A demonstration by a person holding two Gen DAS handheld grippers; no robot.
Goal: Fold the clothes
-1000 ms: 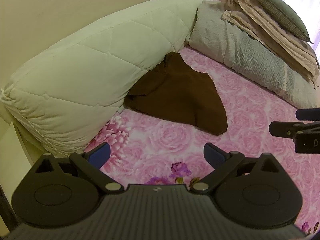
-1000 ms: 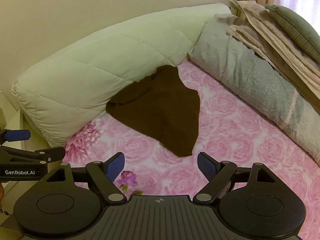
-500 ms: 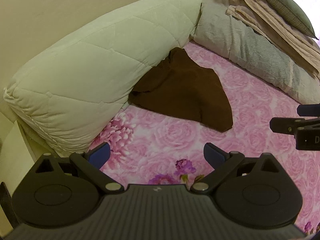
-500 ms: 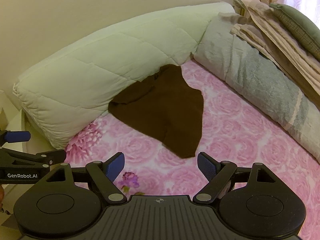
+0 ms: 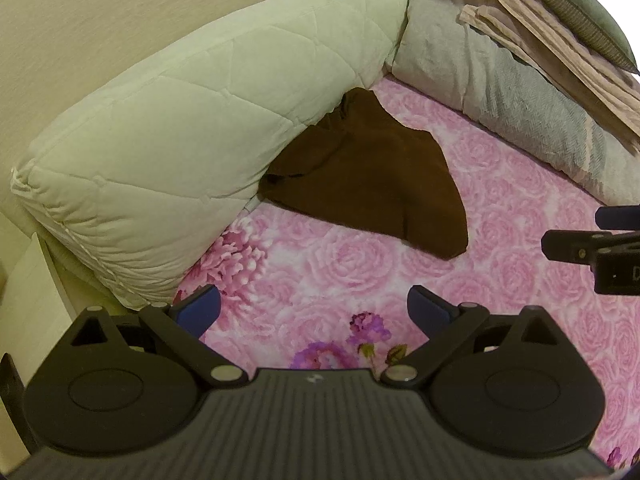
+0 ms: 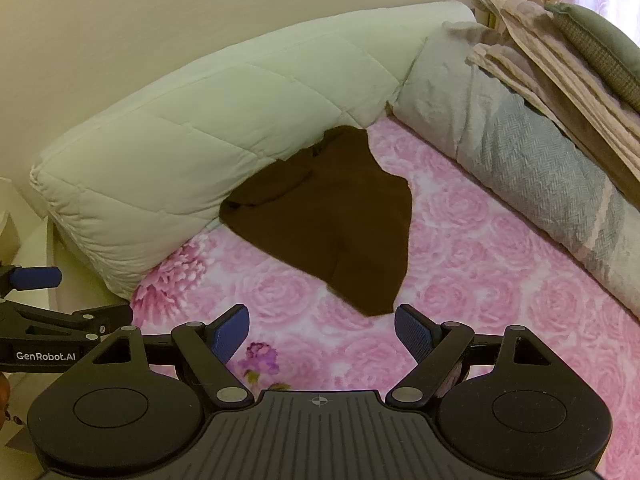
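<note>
Left wrist view: our left claw (image 5: 314, 307) hangs with its blue-padded fingers spread wide and nothing between them, above the pink rose-print bed sheet (image 5: 500, 240). The brown garment (image 5: 372, 176) lies rumpled on the sheet in the middle of the scene, its far end pushed up against the white quilted duvet (image 5: 180, 128), its near corner tapering to a point toward us. It is well apart from both claws. At the right edge we see part of our right claw (image 5: 596, 236), side-on.

From the right wrist view, the right claw (image 6: 322, 332) is likewise spread open and empty, and the near corner of the brown garment (image 6: 340, 220) sits just beyond the gap between its fingers. The left claw (image 6: 60, 300) shows at the left edge, side-on.

Along the far left runs the duvet (image 6: 192, 152), rolled against the wall. On the right lies a grey rolled blanket (image 6: 532, 168), with folded beige fabric (image 6: 560, 92) stacked on it and a green cushion (image 6: 600, 48) on top. We see no container here.
</note>
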